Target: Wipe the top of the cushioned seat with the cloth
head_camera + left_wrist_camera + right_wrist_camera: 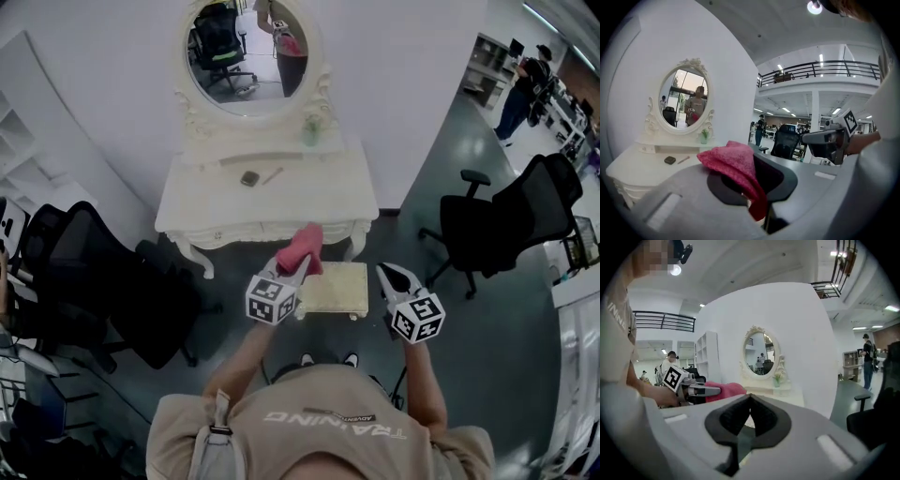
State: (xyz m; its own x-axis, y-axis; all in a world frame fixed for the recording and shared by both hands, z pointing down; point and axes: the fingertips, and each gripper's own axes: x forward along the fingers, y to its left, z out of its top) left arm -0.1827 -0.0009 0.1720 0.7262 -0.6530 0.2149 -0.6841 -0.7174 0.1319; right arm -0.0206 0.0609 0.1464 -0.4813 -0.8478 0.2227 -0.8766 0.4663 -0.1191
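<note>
- Head view: the left gripper point(300, 269) is seen just below the middle of the frame, with its marker cube nearest the camera. Its jaws are mostly covered by the cloth point(303, 247), a pink bunch that sticks up past them.
- The cloth is held over the far left corner of the seat point(339, 289), a cream square in front of the white table point(225, 208). Whether the cloth touches the seat cannot be told from here. The seat's left edge is hidden by the left gripper.
- The right gripper point(387, 273) is seen just right of the seat, apart from it. Its jaw state is not readable in this view.
- The mirror point(247, 54) is cut off at the top edge. The person's legs are hidden by the torso.
- Left gripper view: the jaws are pressed onto the cloth, which is pinched between the dark pads and folds over the left one. The seat is hidden below the gripper body. The right gripper is seen at mid right, side on. A small dark thing point(670, 160) on the table is too small to name.
- Right gripper view: the jaws are pressed together with nothing between them. The left gripper and its cloth are seen at mid left. A pale strip behind the jaws cannot be identified.
</note>
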